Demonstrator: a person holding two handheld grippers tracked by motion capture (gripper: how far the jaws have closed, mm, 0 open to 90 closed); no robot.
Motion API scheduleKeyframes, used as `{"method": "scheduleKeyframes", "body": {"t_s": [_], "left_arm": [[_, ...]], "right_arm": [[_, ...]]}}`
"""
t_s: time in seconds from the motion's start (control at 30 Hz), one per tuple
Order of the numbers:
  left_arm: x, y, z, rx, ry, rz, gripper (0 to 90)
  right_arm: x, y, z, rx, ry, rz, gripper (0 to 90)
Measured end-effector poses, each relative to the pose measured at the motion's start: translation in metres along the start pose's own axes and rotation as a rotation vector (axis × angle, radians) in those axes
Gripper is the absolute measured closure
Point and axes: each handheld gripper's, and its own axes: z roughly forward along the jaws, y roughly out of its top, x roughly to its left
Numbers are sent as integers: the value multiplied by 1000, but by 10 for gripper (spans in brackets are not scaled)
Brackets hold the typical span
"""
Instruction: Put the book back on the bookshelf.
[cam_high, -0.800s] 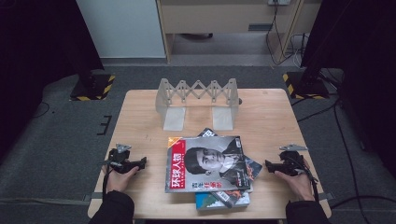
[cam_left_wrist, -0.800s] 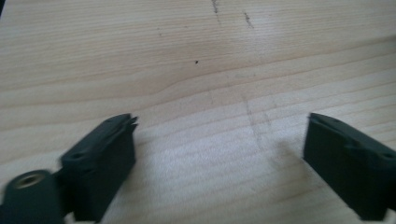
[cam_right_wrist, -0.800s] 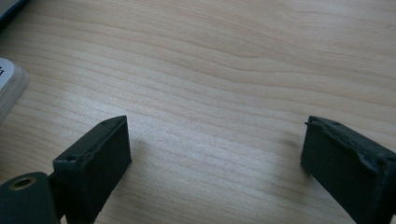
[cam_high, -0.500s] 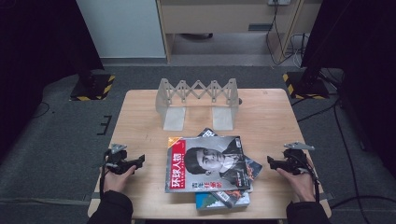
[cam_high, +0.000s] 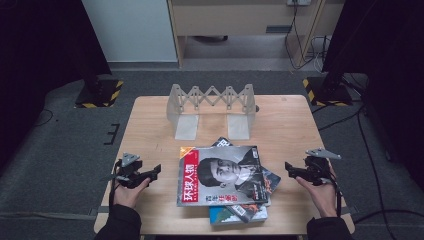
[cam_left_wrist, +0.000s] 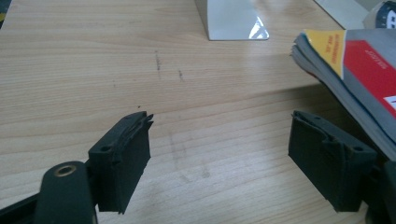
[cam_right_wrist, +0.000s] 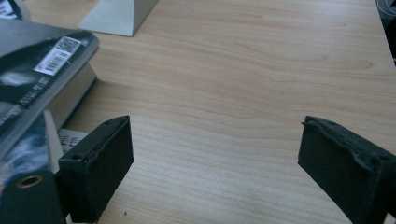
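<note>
Maybe magazine pile (cam_high: 225, 177) was floppy, slippery; best grabbed at side edges. Left gripper (cam_high: 150, 172), right gripper (cam_high: 292, 170) beside pile, jaws spread, empty.

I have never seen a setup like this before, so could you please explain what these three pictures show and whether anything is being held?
No robot here: a person sits at a wooden table with a hand-held two-jaw gripper in each hand. The high view looks down from above the person; the left gripper is at its left, the right gripper at its right. The other two pictures come from cameras riding on each gripper, looking along its black jaws.

On the table lies a pile of magazines, the top one with a face and a red title strip. Behind it stands a grey expandable rack.

Both grippers are open with only bare wood between the jaws, one at each side of the pile. Nothing is held.
</note>
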Motion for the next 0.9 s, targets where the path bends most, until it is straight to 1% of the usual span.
{"method": "scheduleKeyframes", "body": {"t_s": [0.07,0.1,0.17,0.23,0.33,0.37,0.4,0.5,0.6,0.7,0.8,0.9], "left_arm": [[-2,0,-1,-10,2,8,185],[-3,1,-1,-16,-6,13,186],[-6,2,-3,-8,-5,4,179],[-9,2,-4,-17,-32,1,179],[-15,2,-4,-18,-56,9,182],[-17,2,-5,-21,-65,8,187],[-19,2,-6,-27,-86,1,196],[-26,2,-7,-33,-124,-1,224],[-32,2,-8,-29,-142,12,247],[-35,3,-10,-36,-163,4,273],[-36,3,-11,-40,-179,-4,288],[-40,2,-13,-34,-194,-3,299]], "right_arm": [[2,3,-3,-14,1,-4,100],[3,4,-5,-18,5,-3,100],[7,7,-8,-36,12,-7,100],[11,9,-10,-42,24,-6,98],[18,12,-11,-42,34,-16,96],[20,13,-12,-45,38,-26,97],[22,14,-13,-47,42,-24,97],[27,16,-15,-57,51,-27,100],[31,19,-17,-62,58,-39,104],[36,20,-17,-66,76,-34,107],[41,21,-17,-61,91,-39,113],[46,21,-16,-56,106,-43,116]]}}
